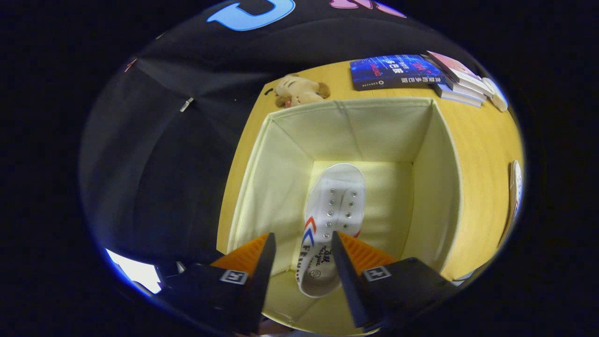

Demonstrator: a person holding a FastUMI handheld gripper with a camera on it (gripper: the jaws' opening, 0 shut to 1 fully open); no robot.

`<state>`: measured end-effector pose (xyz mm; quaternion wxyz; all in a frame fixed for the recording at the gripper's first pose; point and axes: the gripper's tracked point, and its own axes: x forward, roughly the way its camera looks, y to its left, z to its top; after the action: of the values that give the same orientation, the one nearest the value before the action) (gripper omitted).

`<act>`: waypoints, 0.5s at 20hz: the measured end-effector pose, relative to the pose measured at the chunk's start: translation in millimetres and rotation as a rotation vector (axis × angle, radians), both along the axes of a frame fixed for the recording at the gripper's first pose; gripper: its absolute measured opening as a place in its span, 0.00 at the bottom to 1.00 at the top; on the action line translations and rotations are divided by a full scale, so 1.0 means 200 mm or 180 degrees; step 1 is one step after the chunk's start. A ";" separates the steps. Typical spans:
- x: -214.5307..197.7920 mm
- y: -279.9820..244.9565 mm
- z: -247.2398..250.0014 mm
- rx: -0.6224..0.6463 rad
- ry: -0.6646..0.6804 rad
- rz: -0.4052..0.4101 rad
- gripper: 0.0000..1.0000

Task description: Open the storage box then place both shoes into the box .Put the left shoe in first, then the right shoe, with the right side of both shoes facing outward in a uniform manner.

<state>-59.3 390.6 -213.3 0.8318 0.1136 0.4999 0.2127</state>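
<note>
Storage box (281,187) of pale cream fabric, square, soft-walled, open at the top, seams creased at the corners, standing on a wooden table (482,154) close to its left edge. White canvas shoe (333,220) lying flat on the box floor, toe toward the far wall, heel toward the fingers; two rows of metal eyelets without laces, red and blue chevron stripes on the side, dark lettering on the insole. Gripper (303,262) poised above the near rim of the box, fingers spread wide and gripping nothing, ribbed wedge-shaped pads (243,257) angled inward, heel of the shoe showing in the gap between them, well below. Plush toy (299,90), tan and fuzzy, lying at the far left corner of the table just beyond the box's back wall. Stack of books (461,82) with a glossy blue-covered one (395,71) beside it, along the far edge toward the right corner. Second white shoe (514,192) at the right edge of the table, well apart from the box, seen partly. Black cloth beyond the table's left edge.
</note>
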 end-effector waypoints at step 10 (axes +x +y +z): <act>0.04 -0.90 0.48 -0.0442 -0.0890 -0.0113 0.99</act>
<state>-51.0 210.8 -117.7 0.9028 0.0338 0.3906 0.1765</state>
